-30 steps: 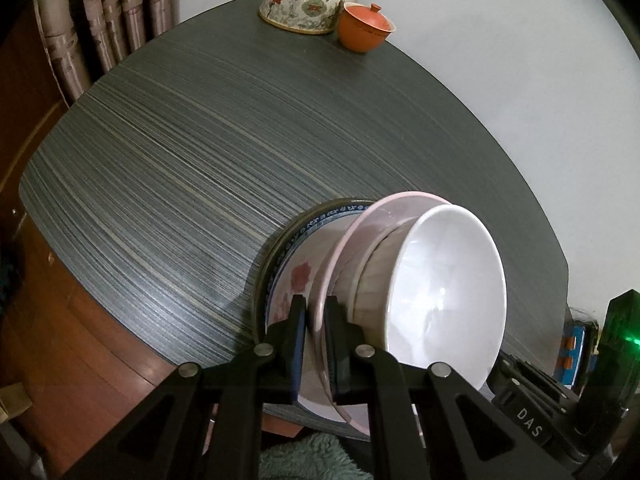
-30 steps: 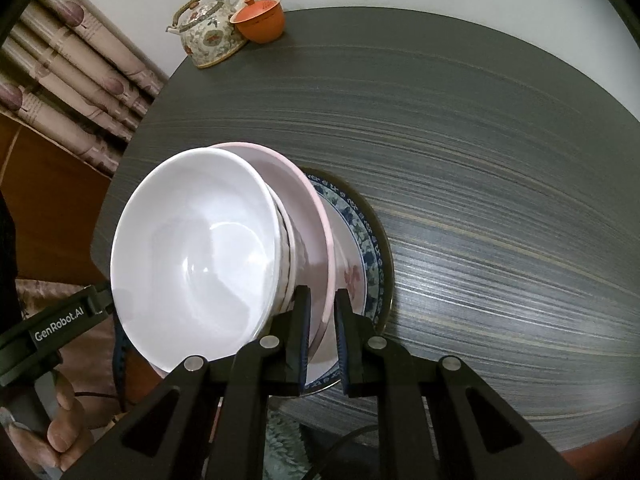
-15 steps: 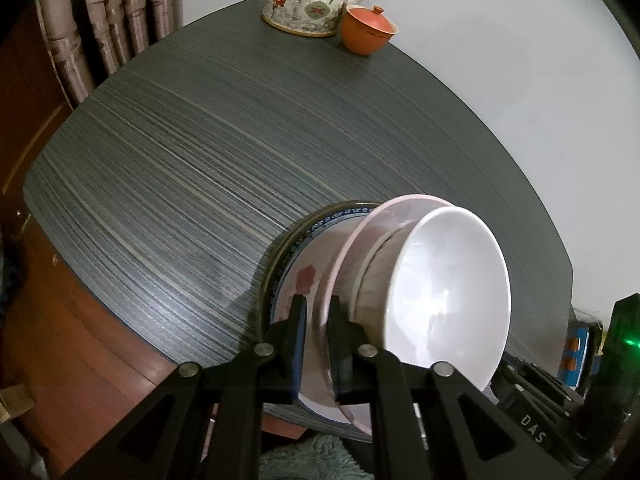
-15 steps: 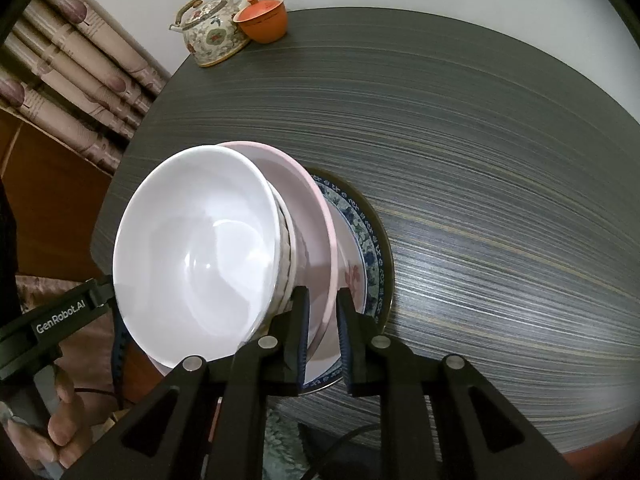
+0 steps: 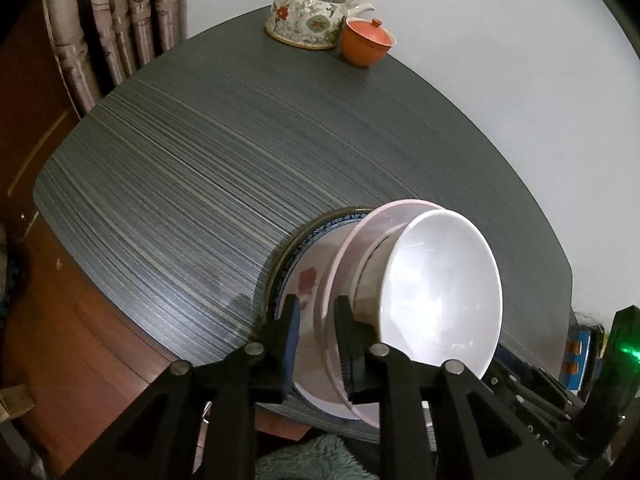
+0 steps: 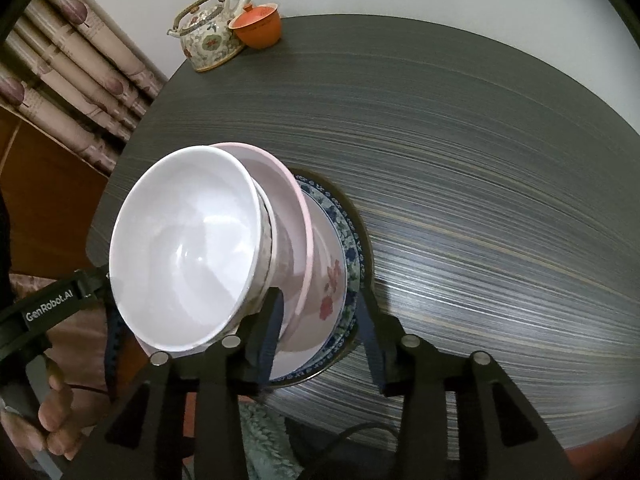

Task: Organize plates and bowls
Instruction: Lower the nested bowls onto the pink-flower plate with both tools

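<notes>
A stack stands at the near edge of the dark table: a blue-rimmed floral plate at the bottom, a pink plate on it, a speckled bowl, and a white bowl on top. My left gripper has its jaws slightly parted around the plate rims on the left side. My right gripper is open, its jaws wide on either side of the plate rims.
A floral teapot and an orange lidded cup stand at the table's far edge by the white wall. Curtains hang at left. A wooden cabinet is below the table's left edge.
Both grippers' jaws have spread apart from the plate rims; the right has opened wide, the left a little. The stack stays in place on the table.
</notes>
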A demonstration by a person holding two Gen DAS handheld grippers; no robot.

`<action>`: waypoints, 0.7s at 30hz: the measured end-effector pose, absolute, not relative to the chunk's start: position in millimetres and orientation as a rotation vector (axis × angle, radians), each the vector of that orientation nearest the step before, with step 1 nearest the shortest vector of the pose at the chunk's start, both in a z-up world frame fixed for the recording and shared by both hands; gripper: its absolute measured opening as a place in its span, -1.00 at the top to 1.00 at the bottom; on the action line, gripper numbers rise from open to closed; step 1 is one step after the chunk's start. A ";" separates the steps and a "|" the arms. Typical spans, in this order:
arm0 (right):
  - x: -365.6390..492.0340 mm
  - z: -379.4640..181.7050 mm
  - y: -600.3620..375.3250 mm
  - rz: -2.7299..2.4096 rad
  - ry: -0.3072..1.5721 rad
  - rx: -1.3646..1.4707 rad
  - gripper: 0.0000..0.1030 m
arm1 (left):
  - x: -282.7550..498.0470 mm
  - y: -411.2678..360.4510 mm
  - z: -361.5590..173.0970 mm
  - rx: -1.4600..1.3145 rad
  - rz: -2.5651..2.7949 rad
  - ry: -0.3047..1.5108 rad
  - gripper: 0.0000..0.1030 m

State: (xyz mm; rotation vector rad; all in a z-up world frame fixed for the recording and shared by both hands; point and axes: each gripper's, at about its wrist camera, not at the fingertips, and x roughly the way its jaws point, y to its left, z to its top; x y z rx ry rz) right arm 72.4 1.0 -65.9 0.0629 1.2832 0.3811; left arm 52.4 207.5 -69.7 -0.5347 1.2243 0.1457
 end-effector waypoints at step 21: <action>33.9 -52.8 -8.0 0.467 1.149 0.009 -0.86 | 1.4 162.4 -16.9 -0.261 0.212 1.052 0.01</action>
